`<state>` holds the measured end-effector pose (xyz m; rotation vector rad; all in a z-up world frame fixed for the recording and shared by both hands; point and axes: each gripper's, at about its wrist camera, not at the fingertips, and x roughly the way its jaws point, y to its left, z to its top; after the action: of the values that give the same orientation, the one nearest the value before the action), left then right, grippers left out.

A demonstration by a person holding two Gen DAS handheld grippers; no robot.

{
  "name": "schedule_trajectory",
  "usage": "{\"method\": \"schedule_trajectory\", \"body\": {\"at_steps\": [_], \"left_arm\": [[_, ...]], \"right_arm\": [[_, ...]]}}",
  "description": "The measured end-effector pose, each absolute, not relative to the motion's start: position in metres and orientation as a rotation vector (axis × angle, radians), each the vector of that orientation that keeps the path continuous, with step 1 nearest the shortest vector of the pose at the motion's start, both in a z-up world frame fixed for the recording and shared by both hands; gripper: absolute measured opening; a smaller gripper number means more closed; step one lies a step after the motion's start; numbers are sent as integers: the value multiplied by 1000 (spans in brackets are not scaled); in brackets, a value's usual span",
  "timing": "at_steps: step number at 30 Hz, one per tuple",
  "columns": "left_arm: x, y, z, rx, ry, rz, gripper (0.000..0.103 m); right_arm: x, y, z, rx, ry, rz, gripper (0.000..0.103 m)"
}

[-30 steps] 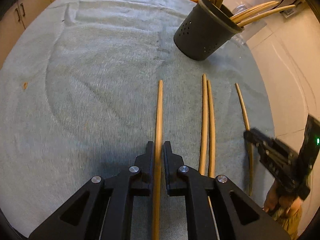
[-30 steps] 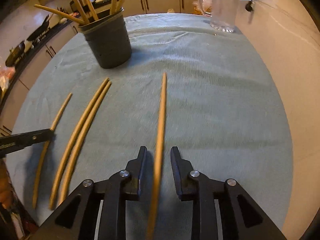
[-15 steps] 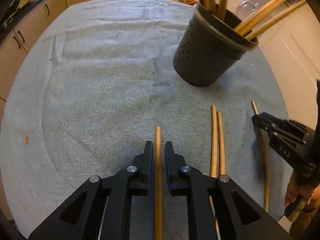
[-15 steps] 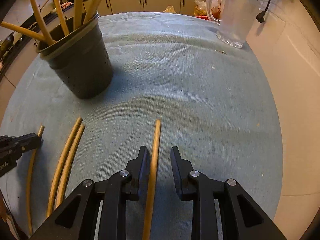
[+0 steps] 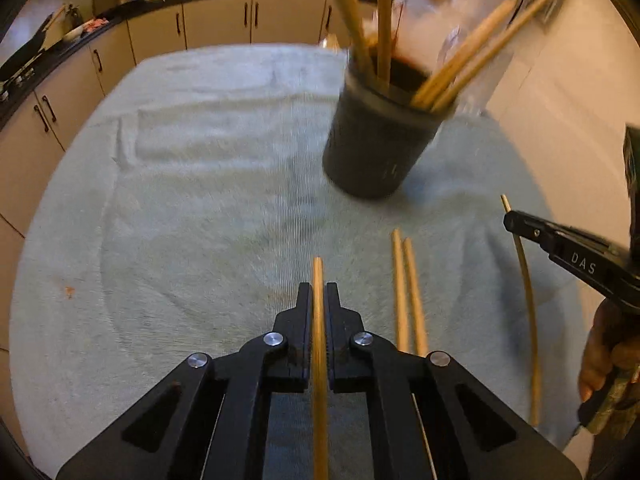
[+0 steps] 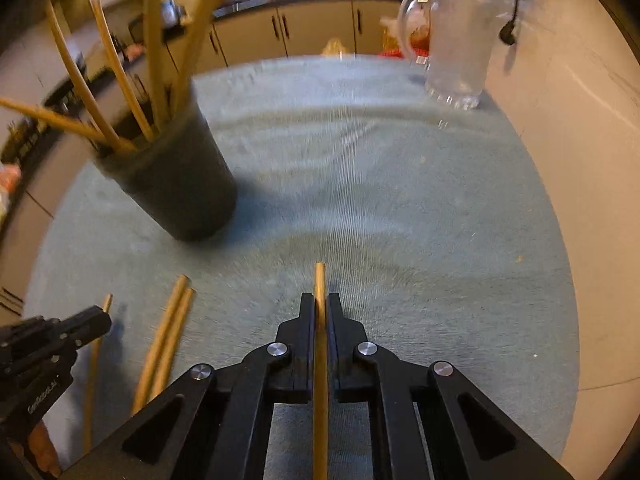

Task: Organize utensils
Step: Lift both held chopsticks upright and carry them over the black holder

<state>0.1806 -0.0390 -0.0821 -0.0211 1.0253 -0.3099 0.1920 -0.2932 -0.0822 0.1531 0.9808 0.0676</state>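
My left gripper is shut on a wooden chopstick that pokes out past its fingertips. My right gripper is shut on another wooden chopstick. A dark perforated utensil cup holding several chopsticks stands ahead of the left gripper, to its right; it also shows in the right wrist view, ahead and left. Two loose chopsticks lie side by side on the green towel. The right gripper shows in the left wrist view, the left one in the right wrist view.
A glass pitcher stands at the towel's far right corner. Kitchen cabinets and a dark counter run behind the table. A pale wall borders the right side. A small orange crumb lies on the towel at left.
The right gripper has shut on its chopstick. Both grippers have lifted and tilted with their chopsticks, and the cup now looks nearer and larger in both views.
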Motion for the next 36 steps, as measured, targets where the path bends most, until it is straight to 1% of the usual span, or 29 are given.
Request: {"method": "schedule_trajectory", "body": {"at_steps": [4,10,14,23,36], "left_arm": [[165,-28,-47,-69,922,-317,5],[130,-16,0,-96,767,-308,5],[106,-10,15,-88,703,-304,5],[62,5,28,-104,678,-338,5],[18,9,43,-100,599,-354,5]], "right_arm": [[158,-299,-42,190,834,69,6],[112,-307,-2,223,680,61,6],[96,-313,10,217,640,66,6],[50,-309,26,176,591,103,6],[16,-298,42,162,546,136,6]]}}
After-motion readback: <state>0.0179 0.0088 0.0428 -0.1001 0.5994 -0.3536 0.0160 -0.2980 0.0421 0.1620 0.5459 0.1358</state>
